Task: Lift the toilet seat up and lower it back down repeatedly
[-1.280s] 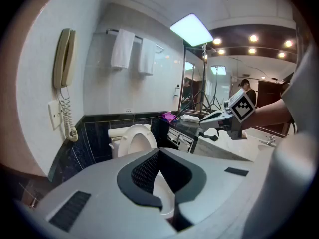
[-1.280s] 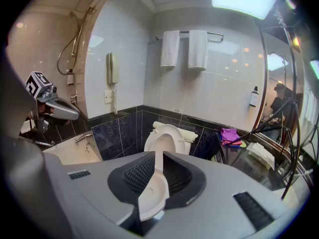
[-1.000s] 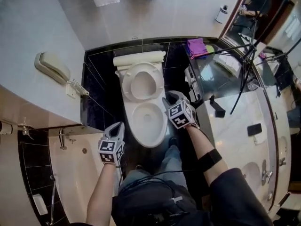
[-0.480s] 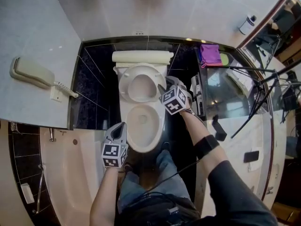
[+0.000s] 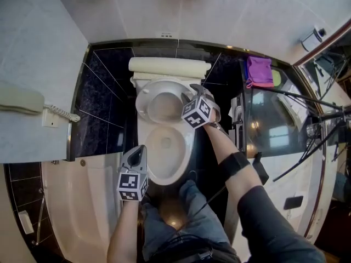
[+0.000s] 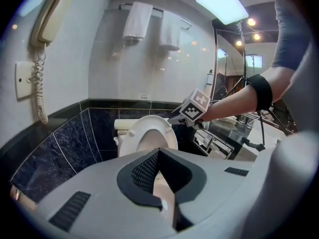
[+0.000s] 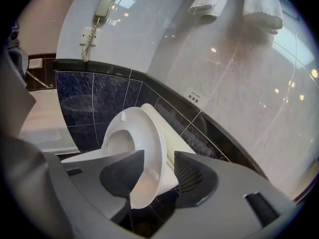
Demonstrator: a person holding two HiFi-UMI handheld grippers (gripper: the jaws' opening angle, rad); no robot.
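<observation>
The white toilet seat [image 5: 143, 100] stands raised, leaning back toward the tank [image 5: 169, 66], with the bowl [image 5: 186, 147] uncovered below it. My right gripper [image 5: 196, 90] is at the seat's right edge. In the right gripper view the seat rim [image 7: 144, 138] runs between the wide-spread jaws of the right gripper [image 7: 159, 171], with a gap on the right side. My left gripper [image 5: 141, 149] hangs by the bowl's front left, apart from it. The left gripper [image 6: 158, 153] is shut on nothing, and beyond it I see the raised seat [image 6: 149, 133].
A bathtub [image 5: 82, 212] lies to the left, and a wall phone [image 5: 22, 100] hangs above it. A glass counter with a purple cloth [image 5: 259, 70] and tripod legs [image 5: 307, 100] stands to the right. Towels [image 6: 137, 21] hang on the back wall. The person's legs fill the floor before the bowl.
My right gripper has moved from beside the bowl toward the back, up along the raised seat's right edge. The left gripper has stayed by the bowl's front left.
</observation>
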